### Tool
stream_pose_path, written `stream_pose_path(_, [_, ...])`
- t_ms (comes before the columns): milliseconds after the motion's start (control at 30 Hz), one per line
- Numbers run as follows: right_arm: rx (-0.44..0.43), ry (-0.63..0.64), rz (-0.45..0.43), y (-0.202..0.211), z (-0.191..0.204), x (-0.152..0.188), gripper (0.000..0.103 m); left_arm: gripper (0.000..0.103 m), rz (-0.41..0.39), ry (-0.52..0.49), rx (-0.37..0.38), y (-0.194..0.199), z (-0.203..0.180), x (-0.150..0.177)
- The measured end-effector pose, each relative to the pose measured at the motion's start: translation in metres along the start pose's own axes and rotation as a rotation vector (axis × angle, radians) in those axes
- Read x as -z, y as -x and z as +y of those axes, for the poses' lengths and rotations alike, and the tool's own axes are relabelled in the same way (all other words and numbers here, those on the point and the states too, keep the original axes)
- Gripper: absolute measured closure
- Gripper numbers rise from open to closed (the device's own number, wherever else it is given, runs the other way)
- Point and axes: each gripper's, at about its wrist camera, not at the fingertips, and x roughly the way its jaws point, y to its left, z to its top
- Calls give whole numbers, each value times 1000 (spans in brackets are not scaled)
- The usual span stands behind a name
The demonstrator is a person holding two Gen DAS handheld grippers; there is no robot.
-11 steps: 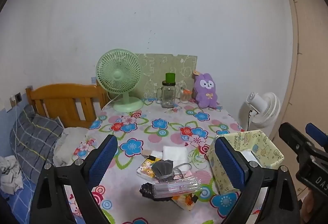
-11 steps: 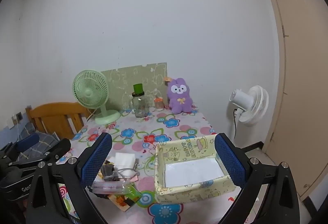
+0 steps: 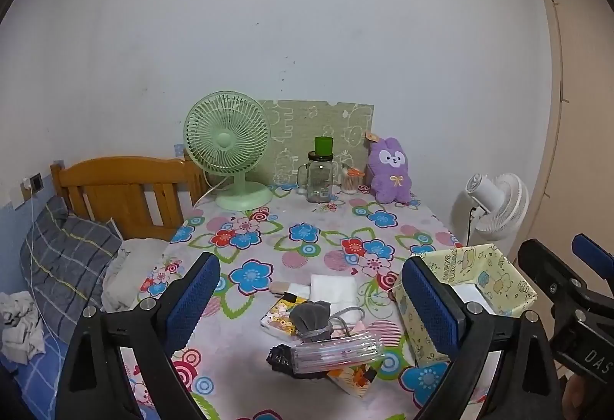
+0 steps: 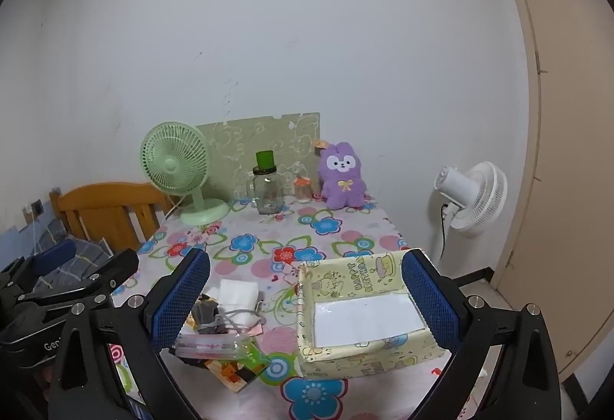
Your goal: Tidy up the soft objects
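A pile of soft items lies near the table's front: a grey drawstring pouch [image 3: 311, 316], a folded white cloth [image 3: 333, 288], a clear plastic pouch [image 3: 335, 351] and small packets. The pile also shows in the right wrist view [image 4: 220, 324]. A yellow cartoon-print box [image 4: 364, 312] stands open to the pile's right, with a white liner inside; it also shows in the left wrist view [image 3: 472, 289]. A purple plush rabbit [image 3: 389, 170] sits at the table's back. My left gripper [image 3: 314, 308] is open above the pile. My right gripper [image 4: 307, 305] is open above the box's left edge.
A green desk fan [image 3: 230, 151], a glass jar with green lid [image 3: 320, 174] and a small jar [image 3: 350, 180] stand at the back of the floral table [image 3: 307, 228]. A wooden headboard [image 3: 122, 189] and bedding are left. A white floor fan [image 3: 495, 205] stands right.
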Motion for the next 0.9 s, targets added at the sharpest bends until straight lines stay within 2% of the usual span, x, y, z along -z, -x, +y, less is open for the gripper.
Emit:
stream_pose_path(200, [1, 0, -8, 28, -11, 4, 2, 6, -8, -4, -3, -1, 2, -1])
stream_pose_path(500, [-1, -10, -13, 29, -13, 6, 2, 6, -11, -2, 15, -2, -2, 2])
stream_pose_path(900, [-1, -10, -16, 30, -11, 5, 2, 6, -24, -8, -4, -3, -3, 3])
